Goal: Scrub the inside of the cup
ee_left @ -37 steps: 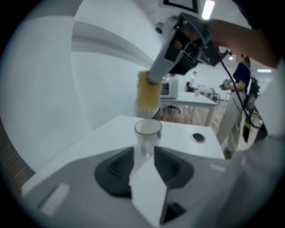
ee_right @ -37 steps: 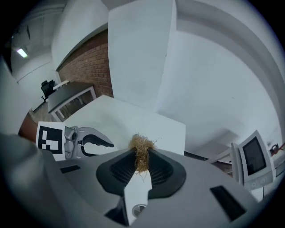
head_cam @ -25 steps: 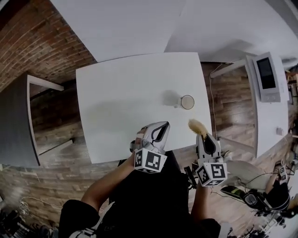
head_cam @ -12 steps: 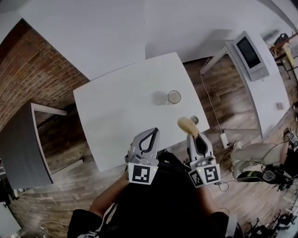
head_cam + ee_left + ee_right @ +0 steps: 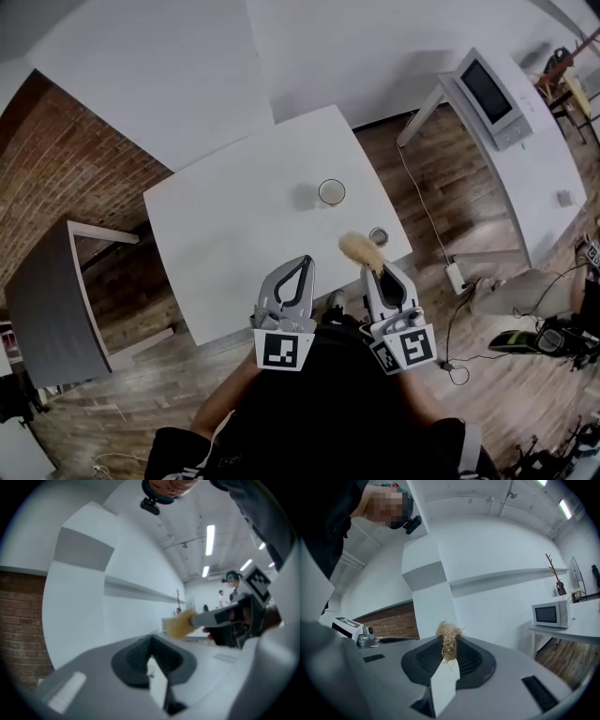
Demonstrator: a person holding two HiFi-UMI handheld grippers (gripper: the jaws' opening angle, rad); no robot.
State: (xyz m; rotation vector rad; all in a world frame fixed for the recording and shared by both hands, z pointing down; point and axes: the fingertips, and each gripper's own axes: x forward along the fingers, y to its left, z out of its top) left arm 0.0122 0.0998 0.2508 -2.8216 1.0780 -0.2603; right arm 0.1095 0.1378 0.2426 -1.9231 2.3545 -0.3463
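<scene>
A small glass cup [image 5: 330, 192] stands upright on the white table [image 5: 234, 234], right of its middle. My right gripper [image 5: 377, 270] is shut on a tan fibre scrubber [image 5: 358, 248], held over the table's near right edge, short of the cup. In the right gripper view the scrubber's fibres [image 5: 449, 641] are pinched between the jaws of the right gripper [image 5: 449, 657]. My left gripper [image 5: 304, 262] is shut with nothing in it, near the table's front edge. The left gripper [image 5: 151, 641] looks out at the scrubber [image 5: 179, 624] to its right.
A small round object [image 5: 378, 235] lies near the table's right front edge. A microwave [image 5: 489, 98] sits on a white side table at the right. A dark grey table [image 5: 42, 300] stands at the left by the brick wall. A power strip [image 5: 453, 277] and cables lie on the wooden floor.
The head view has swung, so the table and cup have slid left in the picture. Both grippers have come a little closer together, and the right one keeps its grip on the scrubber.
</scene>
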